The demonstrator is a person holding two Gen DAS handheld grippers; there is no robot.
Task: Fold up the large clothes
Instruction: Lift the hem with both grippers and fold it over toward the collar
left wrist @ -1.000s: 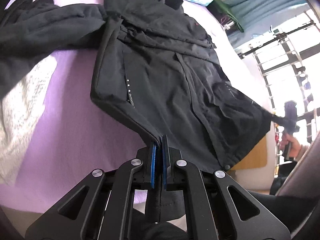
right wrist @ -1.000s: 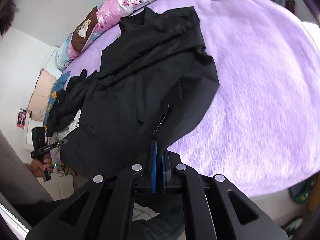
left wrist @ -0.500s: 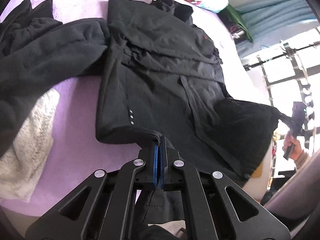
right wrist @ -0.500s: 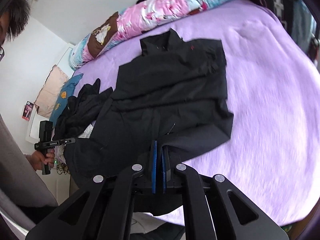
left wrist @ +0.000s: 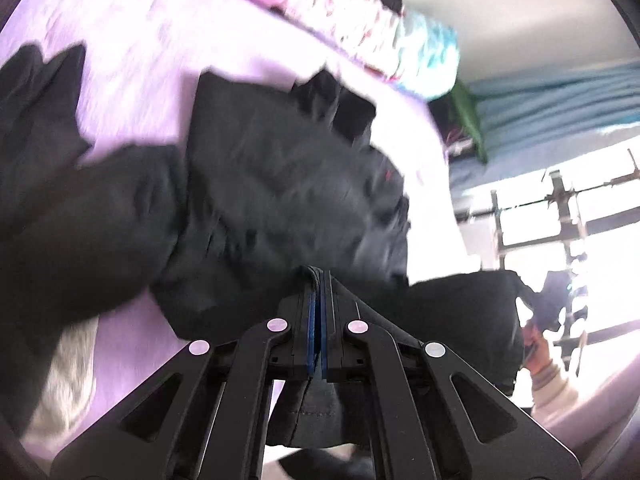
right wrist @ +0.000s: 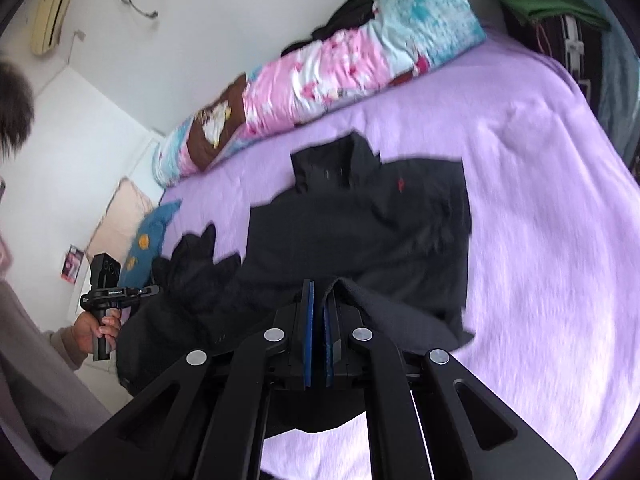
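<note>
No legible writing; red logo [right wrist: 400,185] on black jacket [right wrist: 360,232]; left gripper [left wrist: 318,280] and right gripper [right wrist: 318,288] clenched on hem, lifted farther over purple bed [right wrist: 540,200] than before

The jacket [right wrist: 360,236] is plain black with a tiny red mark on the chest. The bed [right wrist: 540,200] wears a lilac fleecy cover. Along its far edge lies a rolled quilt [right wrist: 320,68], pink and white floral with turquoise and brown patches. The grippers are black with blue pads [right wrist: 309,336].
</note>
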